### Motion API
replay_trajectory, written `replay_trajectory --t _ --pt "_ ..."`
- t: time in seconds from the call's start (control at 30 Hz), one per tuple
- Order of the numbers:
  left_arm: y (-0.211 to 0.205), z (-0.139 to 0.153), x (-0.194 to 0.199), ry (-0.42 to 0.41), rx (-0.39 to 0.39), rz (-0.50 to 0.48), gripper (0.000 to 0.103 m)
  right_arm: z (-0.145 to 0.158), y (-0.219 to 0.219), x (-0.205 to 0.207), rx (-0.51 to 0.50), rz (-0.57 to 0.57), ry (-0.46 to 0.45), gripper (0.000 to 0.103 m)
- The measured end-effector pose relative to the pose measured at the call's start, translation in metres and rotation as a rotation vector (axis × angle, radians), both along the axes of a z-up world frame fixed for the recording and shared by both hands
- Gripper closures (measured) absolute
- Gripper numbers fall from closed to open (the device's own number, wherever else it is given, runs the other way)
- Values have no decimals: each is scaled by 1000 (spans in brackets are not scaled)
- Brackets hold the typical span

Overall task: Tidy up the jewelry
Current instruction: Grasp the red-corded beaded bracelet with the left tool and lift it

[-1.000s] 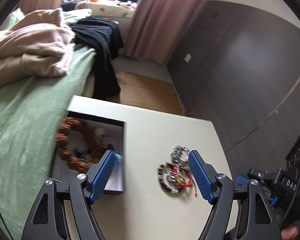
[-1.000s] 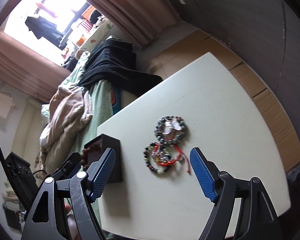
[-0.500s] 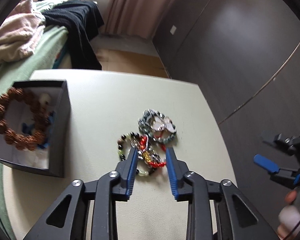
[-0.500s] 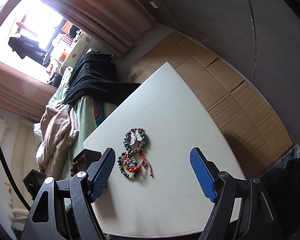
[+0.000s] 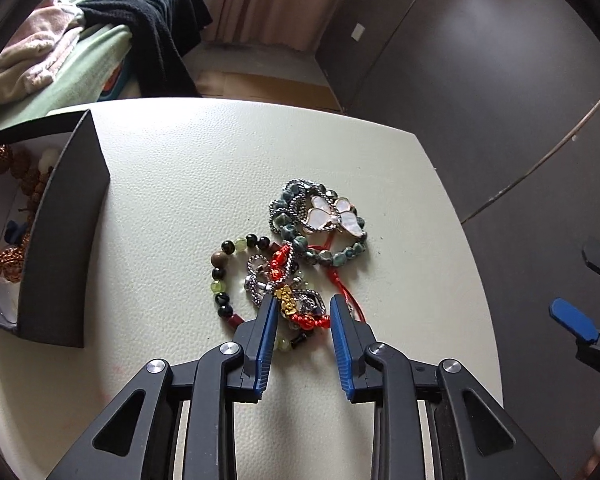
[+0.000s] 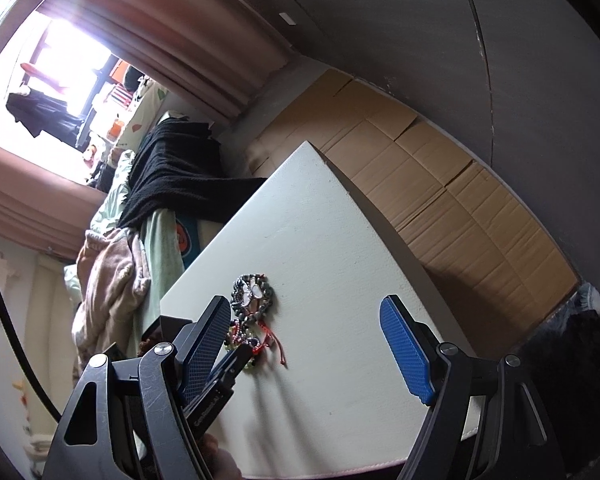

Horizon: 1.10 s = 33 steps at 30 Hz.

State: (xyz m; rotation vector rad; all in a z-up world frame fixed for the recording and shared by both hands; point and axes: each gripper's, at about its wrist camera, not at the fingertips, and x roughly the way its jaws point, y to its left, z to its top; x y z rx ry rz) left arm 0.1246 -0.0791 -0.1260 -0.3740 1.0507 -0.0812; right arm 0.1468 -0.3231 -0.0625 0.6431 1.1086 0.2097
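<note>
Your left tool [image 5: 302, 316], narrowed astride the red knotted-cord bracelet [image 5: 300, 312] at 6 o'clock of the tangled pile on the cream surface [image 5: 180, 168]: limp, snaggy, pinch the knot; right tool [image 6: 306, 340] wide, idle.

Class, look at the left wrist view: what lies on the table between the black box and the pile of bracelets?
Nothing: in the left wrist view, only bare table separates the black box from the bracelets.

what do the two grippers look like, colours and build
Both the left gripper and right gripper match: black skeletal linkages with triangular cut-outs, silver pivot screws, and flat blue ribbed finger pads. A black cable shows at the right view's edge.
</note>
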Motion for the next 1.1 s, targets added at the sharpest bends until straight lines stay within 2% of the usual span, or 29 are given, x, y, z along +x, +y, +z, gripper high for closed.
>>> replay_trajectory --t 0.1,0.17,0.23,0.43,0.8,0.97,1.1 --pt "2 -3 2 1 -6 23 77 0 3 1 -2 8 2 25" --pt "4 -4 2 -6 -4 36 83 -3 6 2 -3 17 7 25" --pt "7 -2 0 -10 -24 46 94 -7 11 4 -11 32 18 26" --pt "23 21 -10 -49 -107 44 95 -15 32 7 -51 104 33 26" --pt "51 65 -27 -155 -172 34 95 -24 64 7 -143 184 30 26" --pt "61 86 -35 -224 -197 24 95 -33 85 11 -179 237 44 38" --pt "72 95 -39 -256 -197 35 95 -39 96 12 -182 252 55 39"
